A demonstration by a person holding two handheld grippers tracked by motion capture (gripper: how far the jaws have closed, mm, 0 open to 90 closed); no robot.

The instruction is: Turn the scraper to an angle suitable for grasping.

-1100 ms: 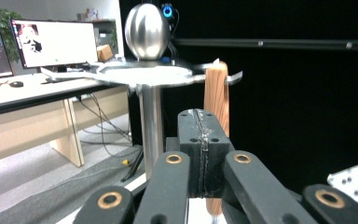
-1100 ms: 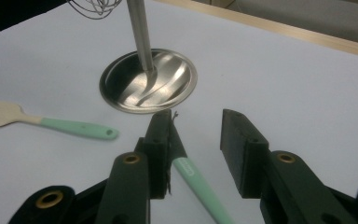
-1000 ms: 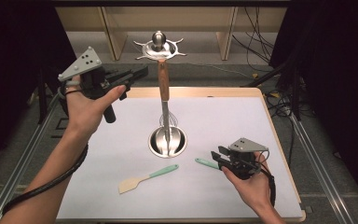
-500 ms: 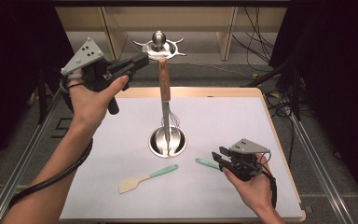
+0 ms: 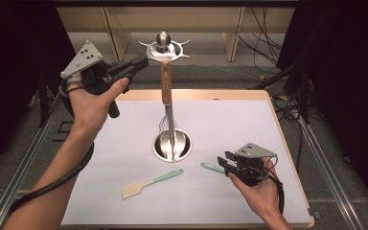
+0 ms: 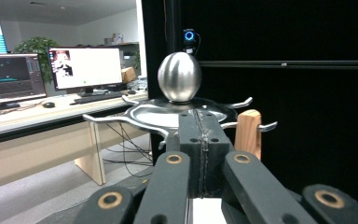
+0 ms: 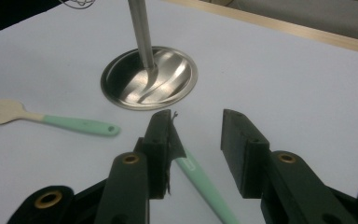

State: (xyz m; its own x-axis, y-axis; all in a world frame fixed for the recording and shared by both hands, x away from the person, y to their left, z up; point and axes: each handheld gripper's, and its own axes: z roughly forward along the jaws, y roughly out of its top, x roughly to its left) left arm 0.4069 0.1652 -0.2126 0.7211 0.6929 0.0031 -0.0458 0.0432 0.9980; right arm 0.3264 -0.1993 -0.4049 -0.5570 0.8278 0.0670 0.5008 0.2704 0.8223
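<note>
A: Since the earlier frame the left gripper (image 5: 141, 62) has risen and advanced to the top disc of the utensil stand (image 5: 164, 50); the right gripper (image 5: 225, 161) has stayed low over the tabletop (image 5: 249, 124).

B: High view first. What hangs on the stand?

A: A whisk (image 5: 166, 103) with a wooden handle hangs from one hook, its wires down near the round steel base (image 5: 172, 145). A spatula (image 5: 151, 182) lies flat in front of the base. A second mint-green handle (image 5: 212, 167) lies just beside the right gripper.

B: Left gripper view?

A: The jaws are pressed together and hold nothing, their tips just short of the disc rim (image 6: 140, 120). The steel ball (image 6: 179, 77) sits above, and the wooden whisk handle (image 6: 248, 133) is just to the right. If the aim is to steady the stand, the jaws must part before they can take the rim; approach level and avoid knocking the hooks.

B: Right gripper view?

A: The jaws stand apart, empty. The green handle (image 7: 204, 182) runs between them, closer to the left jaw. Centre the handle in the gap, lower until the tips nearly meet the tabletop (image 7: 298, 84), then squeeze across the narrow width. Off-centre contact will likely spin the handle.
</note>
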